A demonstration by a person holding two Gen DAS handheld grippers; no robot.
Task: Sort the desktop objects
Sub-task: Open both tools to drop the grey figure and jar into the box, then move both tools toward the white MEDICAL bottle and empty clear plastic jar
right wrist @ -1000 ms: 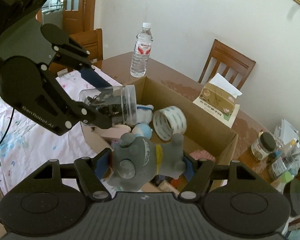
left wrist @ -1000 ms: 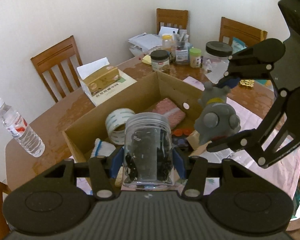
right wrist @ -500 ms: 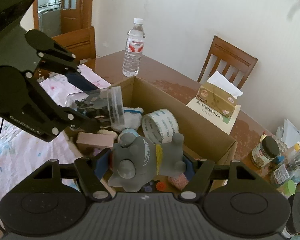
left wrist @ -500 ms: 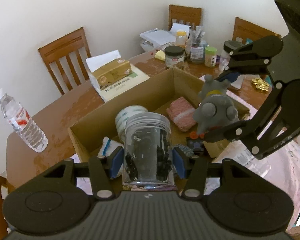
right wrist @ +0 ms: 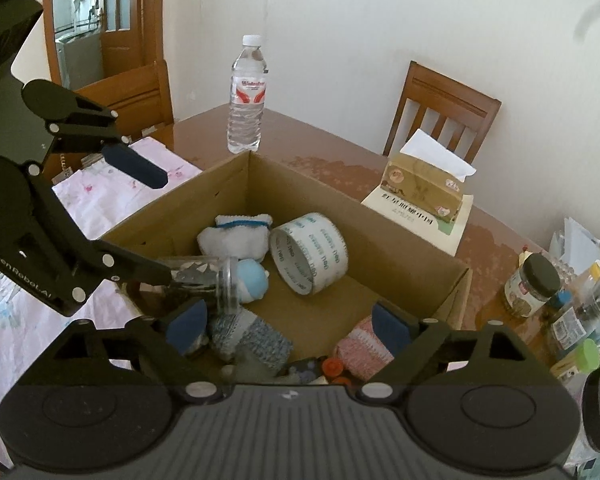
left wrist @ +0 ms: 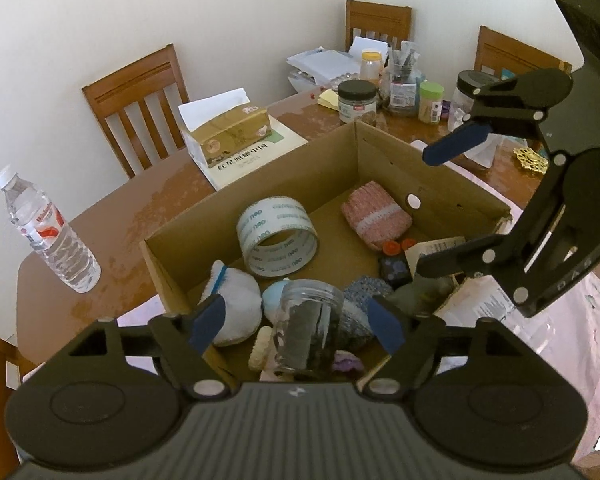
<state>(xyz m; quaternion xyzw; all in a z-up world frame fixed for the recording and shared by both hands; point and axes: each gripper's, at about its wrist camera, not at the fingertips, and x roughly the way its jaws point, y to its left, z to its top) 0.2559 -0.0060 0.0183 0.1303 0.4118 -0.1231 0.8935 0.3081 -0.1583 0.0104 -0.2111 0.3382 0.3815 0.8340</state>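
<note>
Both sets of jaws stand spread wide with nothing clamped in them, poised over the open cardboard box (left wrist: 384,148) on the tabletop (left wrist: 112,224).

Between the left gripper (left wrist: 296,326)'s blue pads lies the clear jar (left wrist: 306,330) of dark clips, on the heap at the near end of the box, with a gap on each side between it and the pads. Just left of the jar, by the left pad, sits a white plush (left wrist: 234,300); a pale blue ball (left wrist: 274,300) rests against the jar's far side, and a grey-blue knitted piece (left wrist: 360,312) lies by the right pad. Beyond the jaws, mid-box, a tape roll (left wrist: 276,240) stands on edge, with a pink knitted pouch (left wrist: 376,216) further right.

In the right wrist view, the right gripper (right wrist: 288,326) hangs above the box's near corner. Below and between its pads lies the knitted piece (right wrist: 252,338); the pink pouch (right wrist: 362,346) sits under the right pad. A grey toy (left wrist: 420,292) lies partly hidden beneath the lower finger of the right gripper in the left wrist view.

Ahead of the jaws, outside the box, a water bottle (right wrist: 247,96) and a tissue box (right wrist: 424,188) stand on the tabletop.
</note>
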